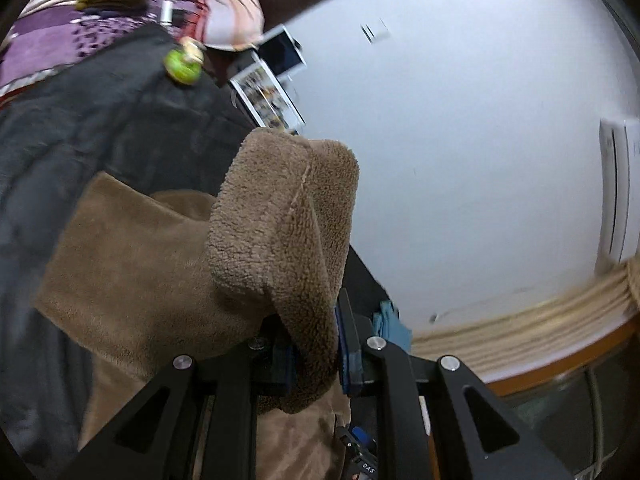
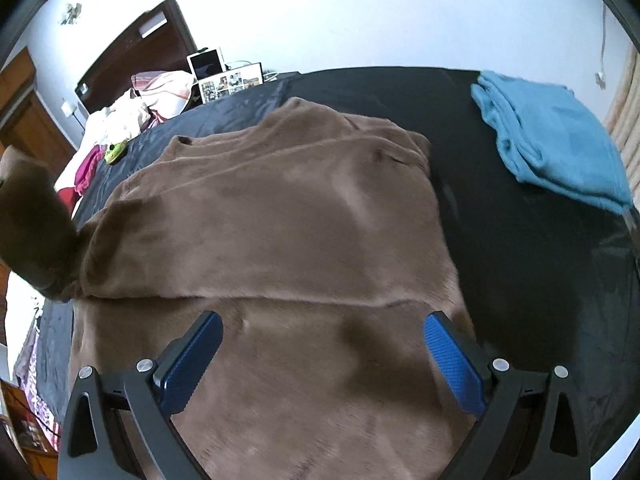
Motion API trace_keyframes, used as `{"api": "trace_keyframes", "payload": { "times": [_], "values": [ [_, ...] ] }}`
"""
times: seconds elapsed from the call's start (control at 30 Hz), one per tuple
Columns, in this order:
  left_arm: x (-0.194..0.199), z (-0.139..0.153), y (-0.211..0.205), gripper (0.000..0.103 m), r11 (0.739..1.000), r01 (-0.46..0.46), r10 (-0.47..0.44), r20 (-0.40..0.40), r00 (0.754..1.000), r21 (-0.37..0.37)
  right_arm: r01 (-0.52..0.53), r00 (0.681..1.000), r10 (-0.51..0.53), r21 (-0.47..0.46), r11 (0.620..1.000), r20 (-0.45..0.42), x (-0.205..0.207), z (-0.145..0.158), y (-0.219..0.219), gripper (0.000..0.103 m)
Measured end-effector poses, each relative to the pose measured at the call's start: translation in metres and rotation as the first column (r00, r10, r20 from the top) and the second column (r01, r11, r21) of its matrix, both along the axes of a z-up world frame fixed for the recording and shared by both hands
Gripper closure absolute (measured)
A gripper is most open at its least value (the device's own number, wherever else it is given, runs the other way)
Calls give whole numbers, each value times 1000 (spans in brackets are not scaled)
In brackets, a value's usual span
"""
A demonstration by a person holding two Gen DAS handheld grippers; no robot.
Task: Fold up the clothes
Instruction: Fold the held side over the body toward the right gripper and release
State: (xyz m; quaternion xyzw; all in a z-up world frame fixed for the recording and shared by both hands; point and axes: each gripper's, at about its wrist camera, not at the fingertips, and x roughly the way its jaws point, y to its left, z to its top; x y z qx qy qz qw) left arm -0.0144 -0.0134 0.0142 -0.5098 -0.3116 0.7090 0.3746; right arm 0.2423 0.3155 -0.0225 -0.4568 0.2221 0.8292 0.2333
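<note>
My left gripper (image 1: pixel 316 354): fingers pinched on a raised fold of the brown fleece garment (image 1: pixel 280 216); my right gripper (image 2: pixel 320 354): fingers spread wide above it, garment (image 2: pixel 272 216) lying ahead and beneath on the black bedcover (image 2: pixel 520 260); folded blue towel (image 2: pixel 552 140) ahead-right.

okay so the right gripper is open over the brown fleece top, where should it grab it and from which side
Probably the brown fleece top's free right-hand edge, coming in from the right over the bare black sheet. That edge lies flat and exposed, so one finger could slide under it. The right gripper is open; the left gripper is clamped on the sleeve on the opposite side.
</note>
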Motion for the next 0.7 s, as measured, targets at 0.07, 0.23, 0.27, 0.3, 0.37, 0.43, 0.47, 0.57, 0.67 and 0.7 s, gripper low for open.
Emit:
{"api": "trace_keyframes", "payload": {
  "times": [0.07,0.23,0.27,0.3,0.37,0.43,0.47,0.57,0.67,0.7],
  "values": [
    [11,-1,27,85,999,33,-33,-20,999,-25,-5,1000,5,-7,1000,-3,10,-1,6,1],
    [41,-3,96,85,981,118,-136,-113,984,-153,9,1000,-9,-14,1000,-10,28,-2,22,1],
    [48,-5,110,85,974,137,-161,-128,979,-183,12,1000,-12,-17,1000,-11,31,-2,26,1],
    [55,-8,121,85,966,154,-185,-139,973,-209,16,1000,-16,-19,1000,-11,34,-2,30,1],
    [70,-13,139,85,949,184,-228,-157,961,-257,22,1000,-22,-25,999,-12,37,-3,35,1],
    [82,-21,160,85,926,205,-271,-182,945,-318,28,999,-29,-30,999,-14,40,-4,41,1],
    [88,-25,170,83,910,217,-297,-191,935,-352,31,999,-32,-33,999,-15,41,-5,44,1],
    [104,-36,191,68,869,266,-372,-196,907,-416,32,999,-32,-41,999,-16,43,-7,51,1],
    [115,-43,204,46,839,321,-435,-187,881,-439,23,1000,-24,-49,999,-17,44,-9,54,1],
    [119,-45,208,43,828,339,-455,-184,871,-446,20,1000,-21,-52,998,-18,43,-11,55,1]
  ]
}}
